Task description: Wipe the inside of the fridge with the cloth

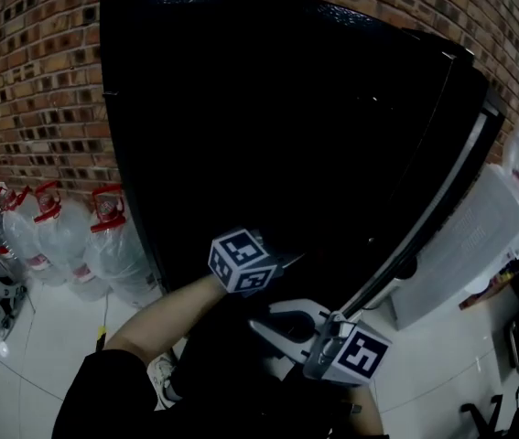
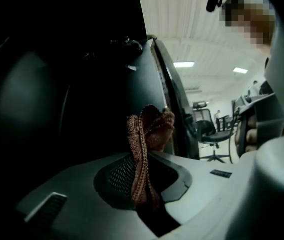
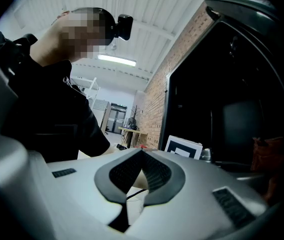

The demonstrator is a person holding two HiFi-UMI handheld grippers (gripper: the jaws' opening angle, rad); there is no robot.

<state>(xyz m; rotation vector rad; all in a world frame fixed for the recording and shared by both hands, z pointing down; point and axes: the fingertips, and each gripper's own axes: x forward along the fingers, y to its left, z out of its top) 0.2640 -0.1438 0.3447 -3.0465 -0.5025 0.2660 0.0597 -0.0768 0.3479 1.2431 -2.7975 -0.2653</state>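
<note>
Rust-brown knitted cloth [image 2: 152, 129] is pinched in the left claw [image 2: 140, 184], right claw [image 3: 140, 171] is shut empty, tall black fridge [image 1: 268, 126] probably not wiped yet.

The floor [image 1: 44, 341] is glossy white tile. A tall black fridge [image 1: 277, 126] stands on it against a brick wall [image 1: 30, 71]. To the left of the fridge, a row of clear water bottles [image 1: 117, 250] with red caps sits at the foot of the wall. To the right, just beside the fridge, stands a white ribbed unit [image 1: 474, 245]. In the left gripper view, a black office chair [image 2: 213, 134] stands on the floor farther off.
</note>
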